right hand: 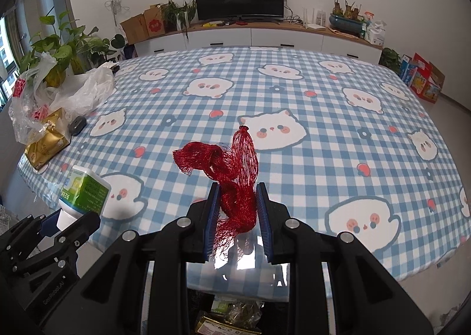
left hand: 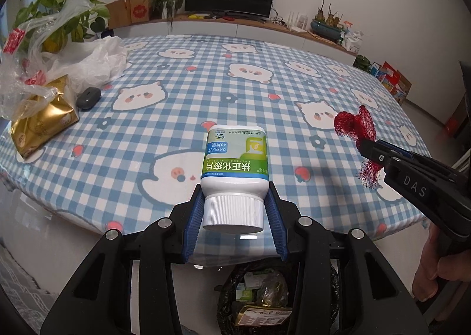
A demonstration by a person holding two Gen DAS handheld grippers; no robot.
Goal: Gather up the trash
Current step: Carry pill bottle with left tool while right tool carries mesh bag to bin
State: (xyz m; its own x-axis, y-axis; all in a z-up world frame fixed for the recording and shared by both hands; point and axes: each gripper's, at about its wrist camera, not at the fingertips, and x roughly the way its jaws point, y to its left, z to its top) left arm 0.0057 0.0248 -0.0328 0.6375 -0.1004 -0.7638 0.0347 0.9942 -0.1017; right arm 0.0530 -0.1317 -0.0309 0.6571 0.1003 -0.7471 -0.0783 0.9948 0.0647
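Note:
My left gripper (left hand: 235, 192) is shut on a white pill bottle (left hand: 235, 158) with a green label, held by its ribbed cap end over the near table edge. It also shows in the right wrist view (right hand: 84, 192) at lower left. My right gripper (right hand: 237, 187) is shut on a red mesh net (right hand: 232, 170), whose loose ends stick up and hang down between the pads. The net also shows in the left wrist view (left hand: 357, 132), at the right, pinched by the right gripper (left hand: 363, 148). A black-lined trash bin (left hand: 259, 296) with wrappers inside sits below the table edge.
The table has a blue checked cloth (right hand: 294, 99). At its left stand a gold packet (left hand: 41, 120), clear plastic bags (left hand: 88, 64), and a dark grey mouse (left hand: 88, 98). Potted plants, a TV and a sideboard stand beyond the table.

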